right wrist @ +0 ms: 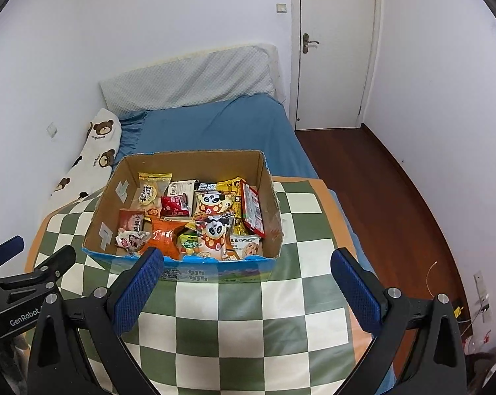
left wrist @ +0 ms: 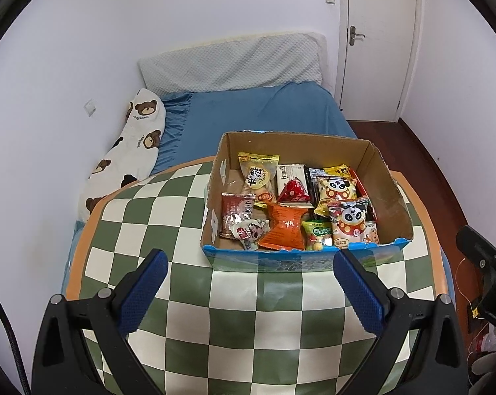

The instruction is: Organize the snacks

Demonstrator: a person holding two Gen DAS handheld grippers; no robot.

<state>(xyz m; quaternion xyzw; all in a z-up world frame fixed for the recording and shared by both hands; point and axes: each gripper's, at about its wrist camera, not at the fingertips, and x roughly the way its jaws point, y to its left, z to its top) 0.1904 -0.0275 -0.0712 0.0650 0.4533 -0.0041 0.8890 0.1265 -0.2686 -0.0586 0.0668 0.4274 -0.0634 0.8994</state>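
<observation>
An open cardboard box with a blue front stands on a green-and-cream checkered table. Several snack packets fill it: an orange bag, panda-print packets, a yellow packet, a red packet. My left gripper hovers open in front of the box with nothing between its fingers. My right gripper is open too, just short of the box's front. In the right wrist view the left gripper's body sits at the far left.
Behind the table lies a bed with a blue sheet, a grey pillow and a bear-print cushion. A white door and dark wood floor are to the right. The other gripper's body shows at the right edge.
</observation>
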